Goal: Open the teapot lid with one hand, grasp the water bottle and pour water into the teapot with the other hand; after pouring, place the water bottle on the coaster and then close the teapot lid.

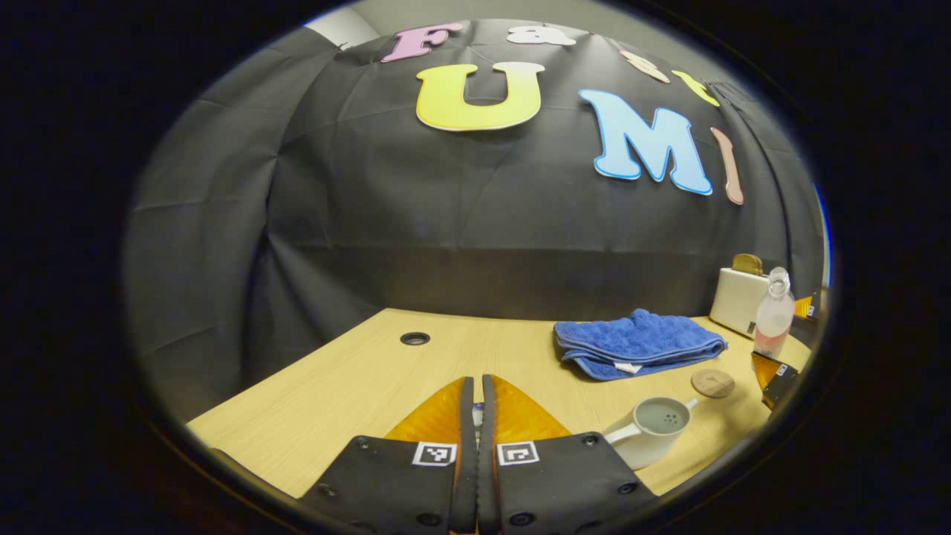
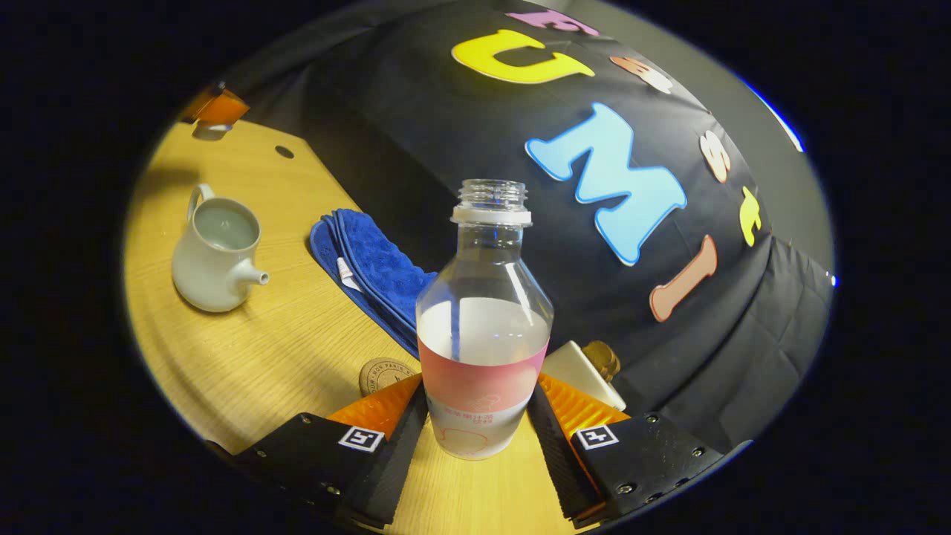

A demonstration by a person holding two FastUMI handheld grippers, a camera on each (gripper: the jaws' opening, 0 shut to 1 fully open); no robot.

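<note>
Right gripper [image 2: 475,416] is clamping the clear uncapped plastic water bottle with a pink label [image 2: 483,334] low on its body, keeping it upright and part-full. Left gripper [image 1: 476,416] is closed; something small may be pinched between its tips, possibly the lid, can't tell. Glazed pale ceramic teapot [image 2: 215,256] is sitting open on the wood-grain table [image 2: 297,334], with the round cork coaster [image 2: 386,374] waiting beside the bottle.

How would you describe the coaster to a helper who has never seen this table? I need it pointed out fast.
On the light wooden table, find the folded blue towel near the black cloth wall. Just in front of it lies the small round brown wooden coaster, beside the white ceramic teapot: the only flat disc there.
</note>
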